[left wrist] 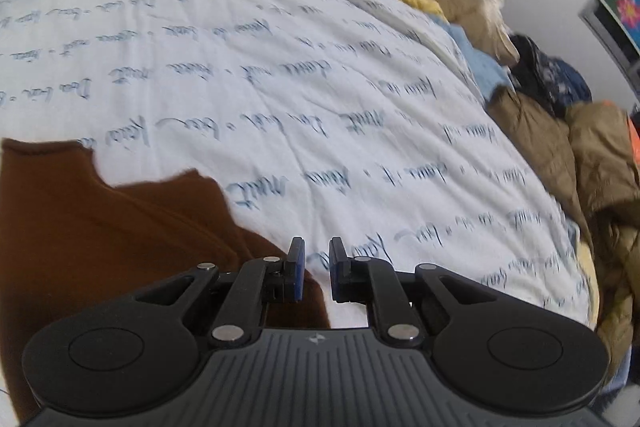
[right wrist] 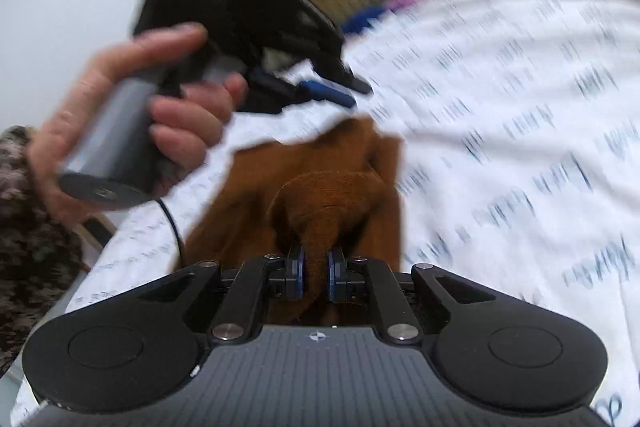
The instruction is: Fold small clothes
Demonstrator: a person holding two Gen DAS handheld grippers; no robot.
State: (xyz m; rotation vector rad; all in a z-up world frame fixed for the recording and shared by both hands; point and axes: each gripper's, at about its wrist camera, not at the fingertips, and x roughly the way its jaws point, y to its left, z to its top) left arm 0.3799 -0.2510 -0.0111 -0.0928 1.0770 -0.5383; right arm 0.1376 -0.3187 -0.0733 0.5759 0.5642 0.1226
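- While the right gripper (right wrist: 316, 273) has its jaws clamped on a bunched fold of the brown garment (right wrist: 320, 187), the rest of it lies on the white sheet (right wrist: 500, 107).
- The left gripper (left wrist: 316, 269) is over the garment's edge with its jaws slightly apart and nothing between them.
- The person's hand (right wrist: 132, 115) holds the left gripper's handle just above the garment.
- A clothes pile (left wrist: 560, 131) sits beyond the sheet's far edge, well away from the garment.
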